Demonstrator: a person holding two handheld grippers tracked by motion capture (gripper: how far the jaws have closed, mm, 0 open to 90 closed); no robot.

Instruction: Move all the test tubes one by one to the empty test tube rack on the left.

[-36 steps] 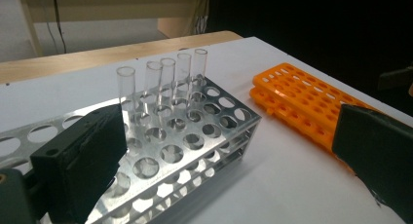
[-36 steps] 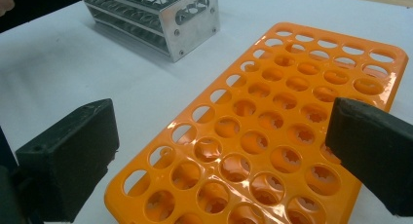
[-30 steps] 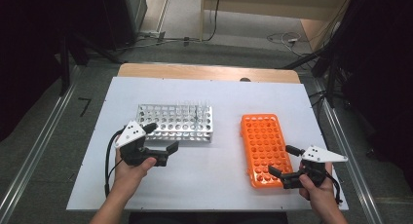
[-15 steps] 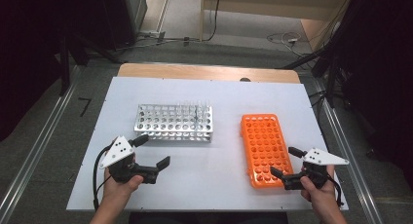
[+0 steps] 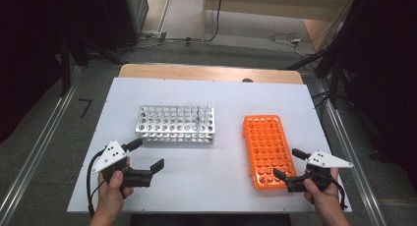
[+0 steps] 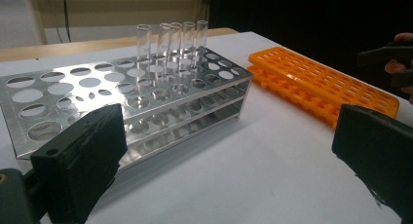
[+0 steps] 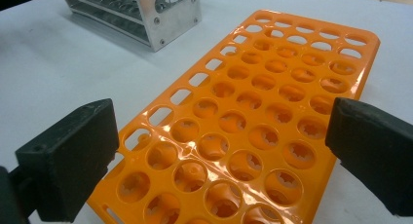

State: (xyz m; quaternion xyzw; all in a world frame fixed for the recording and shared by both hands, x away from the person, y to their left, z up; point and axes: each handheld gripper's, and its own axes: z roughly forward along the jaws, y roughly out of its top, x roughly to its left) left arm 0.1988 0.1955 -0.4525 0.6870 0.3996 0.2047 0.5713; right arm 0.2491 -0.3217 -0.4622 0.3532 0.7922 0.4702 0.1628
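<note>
Two racks lie on the white desk (image 5: 147,88): a metal rack (image 5: 176,124) left of centre holding clear tubes (image 6: 171,44) at its far right end, and an empty orange rack (image 5: 268,150) to the right. Left gripper (image 5: 146,156) hovers near the metal rack, jaws spread. Right gripper (image 5: 289,163) sits at the orange rack's near right corner, jaws spread

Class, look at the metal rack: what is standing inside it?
The metal rack holds a few clear glass tubes, upright in holes at its far right end. Their lower ends are partly hidden by the rack's plates.
</note>
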